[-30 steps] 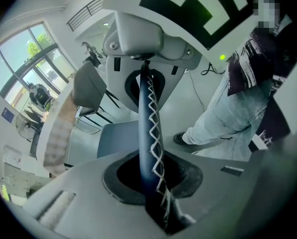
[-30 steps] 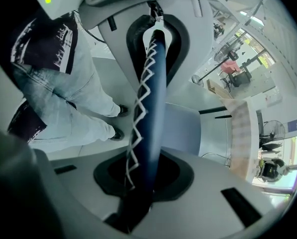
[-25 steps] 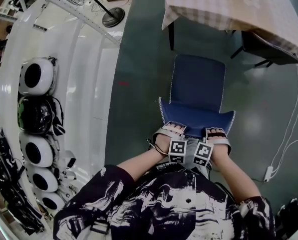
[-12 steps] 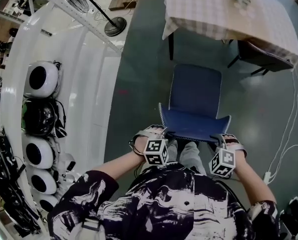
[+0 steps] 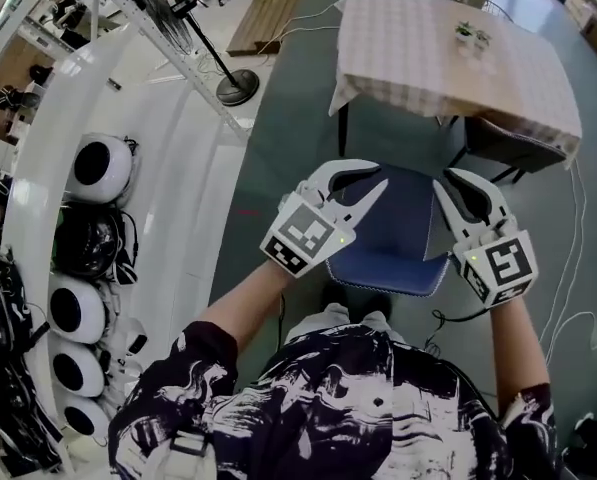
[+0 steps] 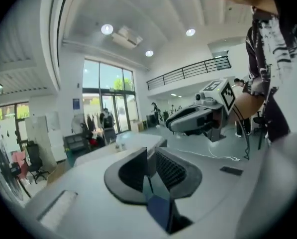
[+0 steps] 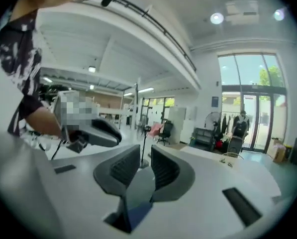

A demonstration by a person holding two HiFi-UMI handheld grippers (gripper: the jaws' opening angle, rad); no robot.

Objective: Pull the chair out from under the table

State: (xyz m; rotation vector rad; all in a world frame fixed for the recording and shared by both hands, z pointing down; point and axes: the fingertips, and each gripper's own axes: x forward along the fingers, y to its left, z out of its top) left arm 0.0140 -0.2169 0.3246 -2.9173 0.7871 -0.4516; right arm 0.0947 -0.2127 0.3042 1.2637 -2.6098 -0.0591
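In the head view the blue chair (image 5: 398,230) stands on the grey floor just in front of the table (image 5: 433,43) with the checked cloth. Its backrest is nearest to me. Both grippers hang in the air above the chair and touch nothing. My left gripper (image 5: 376,184) is over the chair's left side, my right gripper (image 5: 448,190) over its right side. In the left gripper view the left gripper's (image 6: 151,156) jaws are closing with a narrow gap and nothing between them. The right gripper (image 7: 145,153) looks the same in its own view.
A second dark chair (image 5: 506,136) is tucked under the table's right side. Small plants (image 5: 470,33) sit on the cloth. A white curved counter with round white and black units (image 5: 98,168) runs along the left. A fan stand (image 5: 236,86) and a floor cable (image 5: 570,268) lie nearby.
Both grippers left the top of the chair's backrest, moved apart and rose well above the chair, turning from pointing down to near level.
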